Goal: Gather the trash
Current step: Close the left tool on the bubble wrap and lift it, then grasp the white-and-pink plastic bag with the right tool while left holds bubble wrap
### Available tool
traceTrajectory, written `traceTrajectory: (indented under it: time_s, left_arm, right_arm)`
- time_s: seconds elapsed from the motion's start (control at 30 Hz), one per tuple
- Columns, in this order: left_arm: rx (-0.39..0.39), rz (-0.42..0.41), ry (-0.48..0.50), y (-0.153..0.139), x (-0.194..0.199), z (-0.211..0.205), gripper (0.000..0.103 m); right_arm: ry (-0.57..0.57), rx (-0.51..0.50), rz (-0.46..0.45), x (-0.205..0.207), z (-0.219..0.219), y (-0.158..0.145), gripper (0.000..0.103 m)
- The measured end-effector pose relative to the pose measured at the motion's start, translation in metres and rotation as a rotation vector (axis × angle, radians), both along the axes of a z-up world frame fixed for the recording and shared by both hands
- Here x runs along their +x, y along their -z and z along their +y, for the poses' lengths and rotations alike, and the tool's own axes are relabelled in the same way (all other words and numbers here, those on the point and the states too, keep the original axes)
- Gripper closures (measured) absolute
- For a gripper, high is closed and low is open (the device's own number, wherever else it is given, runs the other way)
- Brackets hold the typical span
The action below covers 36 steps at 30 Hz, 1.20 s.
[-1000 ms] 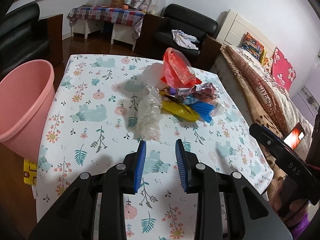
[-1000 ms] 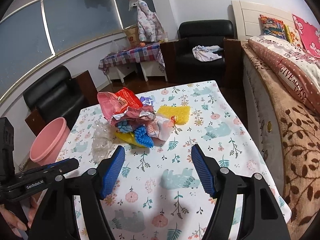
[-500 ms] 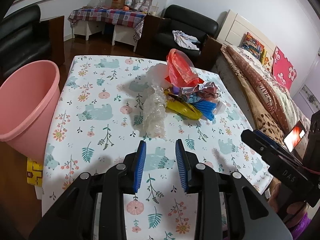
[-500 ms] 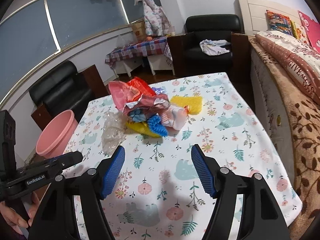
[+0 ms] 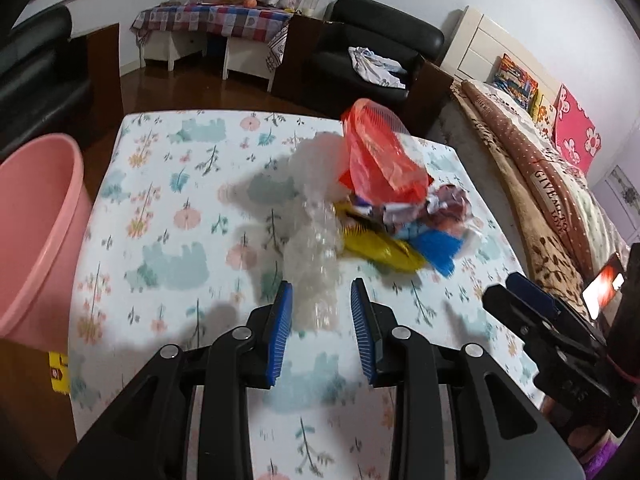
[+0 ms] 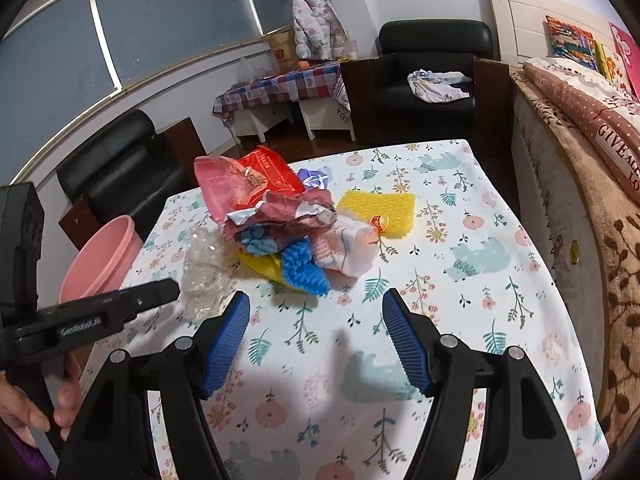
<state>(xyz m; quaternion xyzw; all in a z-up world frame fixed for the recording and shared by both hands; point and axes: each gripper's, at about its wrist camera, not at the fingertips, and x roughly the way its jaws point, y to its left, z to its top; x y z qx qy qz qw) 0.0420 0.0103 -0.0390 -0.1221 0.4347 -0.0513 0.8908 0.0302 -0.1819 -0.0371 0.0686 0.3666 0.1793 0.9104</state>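
- Left wrist view: left gripper (image 5: 322, 300) open, its jaws either side of the near end of the clear plastic wrap (image 5: 314, 256); whether they touch is unclear.
- Pink bin (image 5: 36, 240) stands against the table's (image 5: 168, 208) left edge.
- Right gripper (image 6: 316, 324) open wide over bare cloth, near the trash pile (image 6: 280, 224).

even indoor light, fairly bright. the left wrist view is smeared by motion blur across the desk (image 5: 168, 216) print; the right wrist view is sharp. soft tool shadows fall on the desk's near edge. fisheye bends the edges, dark corners.
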Motion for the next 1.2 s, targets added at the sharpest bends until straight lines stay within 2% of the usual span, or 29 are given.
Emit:
traceTrajectory:
  time_s: [0.2, 0.43, 0.6, 0.63, 0.8, 0.97, 1.2]
  left_arm:
    - [0.058, 0.039, -0.015, 0.016, 0.018, -0.007, 0.072]
    - [0.116, 0.046, -0.050, 0.024, 0.019, -0.007, 0.072]
    - [0.101, 0.025, -0.060, 0.026, 0.014, -0.002, 0.073]
    - [0.100, 0.018, -0.057, 0.025, 0.013, -0.002, 0.077]
    - [0.091, -0.024, -0.043, 0.016, 0.005, -0.005, 0.082]
    - [0.079, -0.065, -0.046, -0.001, -0.009, -0.003, 0.083]
    - [0.059, -0.073, -0.048, -0.010, -0.027, 0.003, 0.083]
  right_arm:
    - [0.029, 0.019, 0.007, 0.009, -0.015, 0.004, 0.035]
    - [0.058, 0.054, 0.040, 0.014, -0.029, 0.013, 0.035]
    - [0.060, 0.057, 0.022, 0.004, -0.031, 0.010, 0.035]
    - [0.059, 0.059, 0.019, 0.002, -0.032, 0.009, 0.035]
    - [0.052, 0.070, 0.010, 0.000, -0.034, 0.008, 0.035]
    - [0.042, 0.091, 0.004, 0.000, -0.035, 0.007, 0.035]
    - [0.031, 0.102, -0.016, -0.006, -0.036, 0.002, 0.038]
